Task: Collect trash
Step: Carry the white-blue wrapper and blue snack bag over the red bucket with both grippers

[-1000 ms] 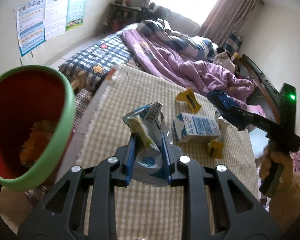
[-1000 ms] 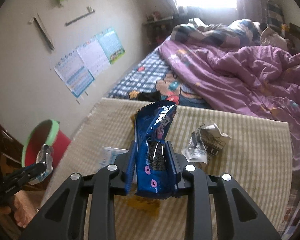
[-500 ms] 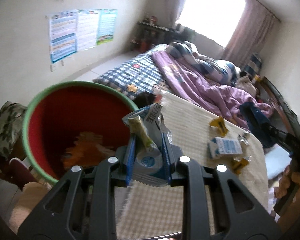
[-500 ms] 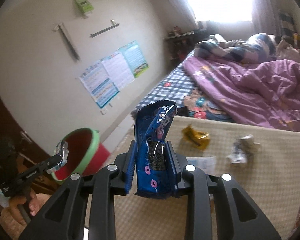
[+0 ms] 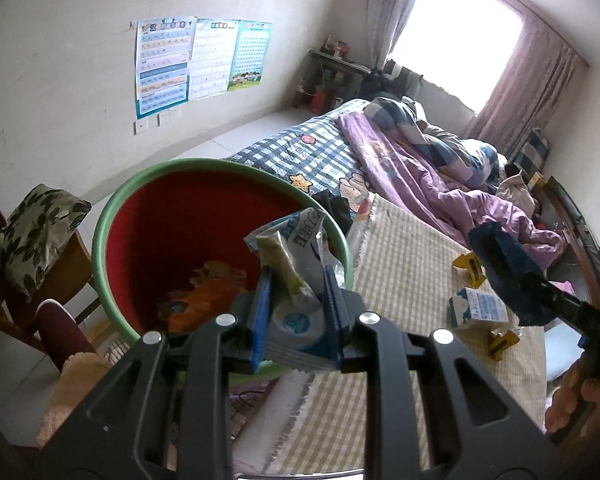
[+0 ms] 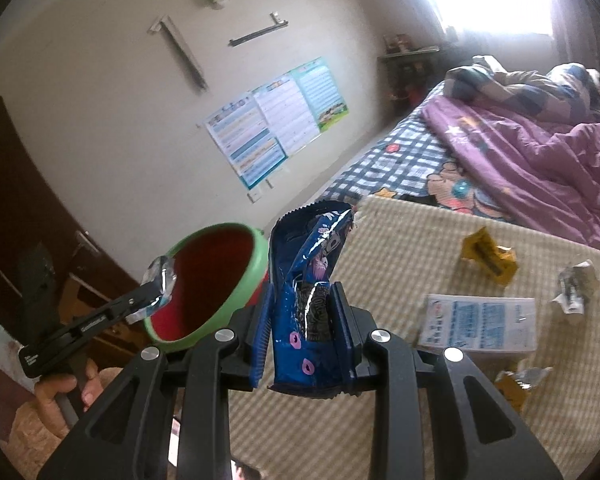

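Crumpled white-and-blue foil wrapper (image 5: 296, 280), pinched in the left gripper (image 5: 296, 304) jaws, has swung from the checked worktop (image 5: 412, 248) to the red green-rimmed bin (image 5: 140, 208); the right gripper (image 6: 306, 320) clamps a blue cookie packet (image 6: 308, 280) near the worktop's left edge.

Both wrist views look down along their fingers, close over the checked cloth's (image 6: 400, 248) bin-side edge (both share the red bin (image 5: 112, 216)).
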`<state>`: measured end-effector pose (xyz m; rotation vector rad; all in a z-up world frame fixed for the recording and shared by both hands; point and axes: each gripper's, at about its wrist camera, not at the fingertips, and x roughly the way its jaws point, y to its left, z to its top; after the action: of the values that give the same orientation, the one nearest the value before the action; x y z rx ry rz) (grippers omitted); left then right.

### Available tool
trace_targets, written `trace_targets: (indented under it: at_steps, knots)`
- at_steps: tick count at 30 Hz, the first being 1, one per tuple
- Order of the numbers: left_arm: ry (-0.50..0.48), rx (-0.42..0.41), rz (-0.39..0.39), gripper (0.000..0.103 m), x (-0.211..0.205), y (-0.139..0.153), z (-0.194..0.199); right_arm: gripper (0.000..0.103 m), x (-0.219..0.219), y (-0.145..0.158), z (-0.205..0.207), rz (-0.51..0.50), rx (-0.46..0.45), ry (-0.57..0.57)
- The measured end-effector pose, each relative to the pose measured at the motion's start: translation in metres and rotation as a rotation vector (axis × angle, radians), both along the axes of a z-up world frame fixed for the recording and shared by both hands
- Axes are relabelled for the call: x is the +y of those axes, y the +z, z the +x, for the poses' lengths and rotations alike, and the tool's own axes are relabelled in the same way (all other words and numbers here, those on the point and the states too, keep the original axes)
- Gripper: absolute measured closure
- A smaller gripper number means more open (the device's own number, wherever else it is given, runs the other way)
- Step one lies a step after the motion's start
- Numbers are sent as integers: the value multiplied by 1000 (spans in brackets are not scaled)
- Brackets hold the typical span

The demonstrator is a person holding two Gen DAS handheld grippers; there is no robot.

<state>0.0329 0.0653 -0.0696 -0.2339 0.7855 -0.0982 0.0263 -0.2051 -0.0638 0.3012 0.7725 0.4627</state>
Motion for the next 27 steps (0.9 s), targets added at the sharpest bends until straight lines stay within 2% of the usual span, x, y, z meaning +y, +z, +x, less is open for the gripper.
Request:
trace_targets:
  at_steps: [27]
  knots:
    - [64,8,2,79,17,-2,1,75,44,-9,1,5,25,115]
